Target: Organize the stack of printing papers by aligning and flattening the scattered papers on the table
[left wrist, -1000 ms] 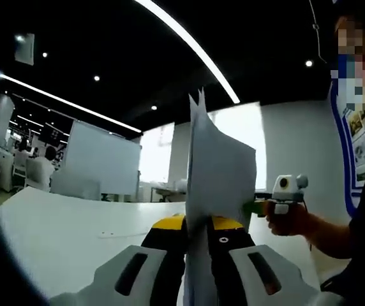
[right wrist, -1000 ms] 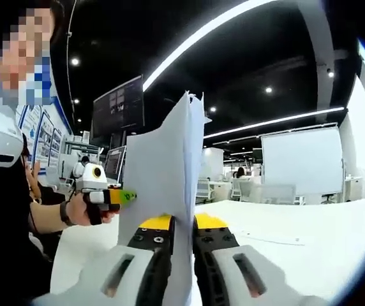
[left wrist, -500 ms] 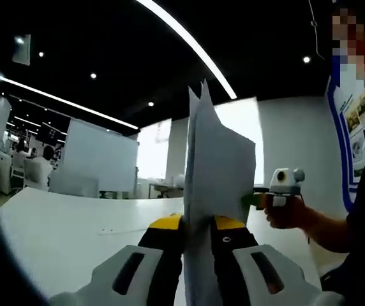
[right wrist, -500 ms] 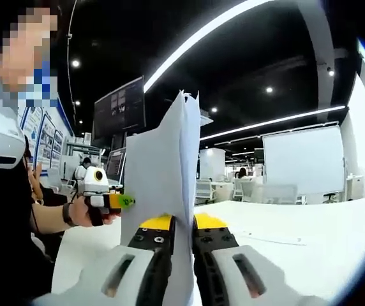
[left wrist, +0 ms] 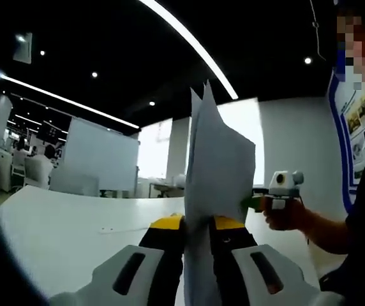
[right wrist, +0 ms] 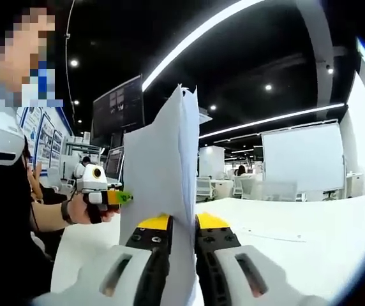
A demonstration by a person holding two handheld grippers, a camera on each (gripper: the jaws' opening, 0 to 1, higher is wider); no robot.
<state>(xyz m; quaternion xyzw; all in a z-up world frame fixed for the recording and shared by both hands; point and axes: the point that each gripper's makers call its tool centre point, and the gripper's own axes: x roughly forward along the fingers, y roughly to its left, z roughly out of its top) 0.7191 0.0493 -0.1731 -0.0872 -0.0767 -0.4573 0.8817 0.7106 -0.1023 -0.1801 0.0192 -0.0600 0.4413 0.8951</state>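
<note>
Left claw (left wrist: 197,233) clamped tight on the paper stack (left wrist: 217,172), jaws nearly closed with the sheets pinched between them. Right claw (right wrist: 181,229) same, gripping the stack's opposite edge; it also shows in the left gripper view, held in the person's hand (left wrist: 288,215) at the stack's far side. Stack held upright on edge above the white table (left wrist: 74,223). Sheets not flush: top corners fan out at uneven heights, and the pile bows slightly.
</note>
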